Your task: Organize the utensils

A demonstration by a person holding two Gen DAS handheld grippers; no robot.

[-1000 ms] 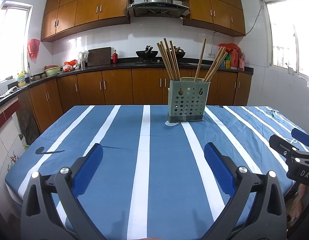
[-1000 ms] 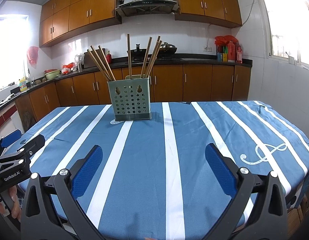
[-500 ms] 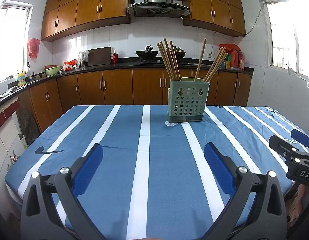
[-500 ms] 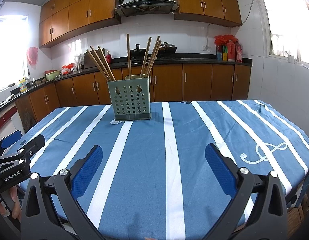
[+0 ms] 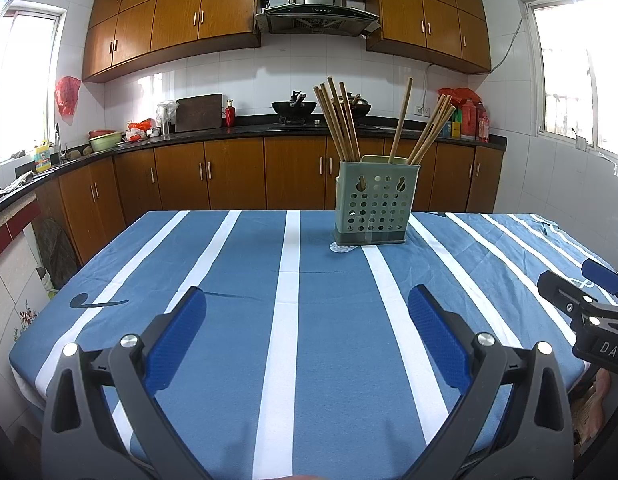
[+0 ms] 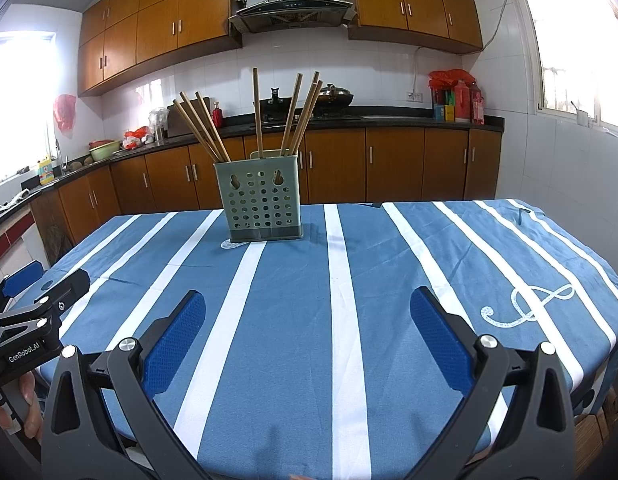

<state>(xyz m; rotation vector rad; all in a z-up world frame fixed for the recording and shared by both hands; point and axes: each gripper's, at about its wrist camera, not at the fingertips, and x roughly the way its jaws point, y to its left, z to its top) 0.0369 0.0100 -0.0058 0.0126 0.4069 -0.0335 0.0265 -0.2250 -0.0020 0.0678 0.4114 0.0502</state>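
A pale green perforated utensil holder [image 5: 375,204] [image 6: 261,198] stands upright at the far side of the blue striped table [image 5: 237,320] [image 6: 389,264]. Several wooden chopsticks [image 5: 341,120] [image 6: 287,116] lean in it, one group to the left, the rest to the right. My left gripper [image 5: 307,308] hovers open over the near part of the table, nothing between its blue pads. My right gripper [image 6: 308,308] is open too and holds nothing. Each gripper also shows at the edge of the other's view, the right gripper [image 5: 589,312] and the left gripper [image 6: 29,316].
A small round white coaster [image 5: 343,247] lies at the holder's front left corner. Behind the table run wooden kitchen cabinets [image 5: 237,176] with a dark counter holding woks and bottles. A person's hand [image 6: 25,404] grips the left tool's handle.
Both views have barely shifted; the grippers stay open and the holder with its chopsticks has not moved.
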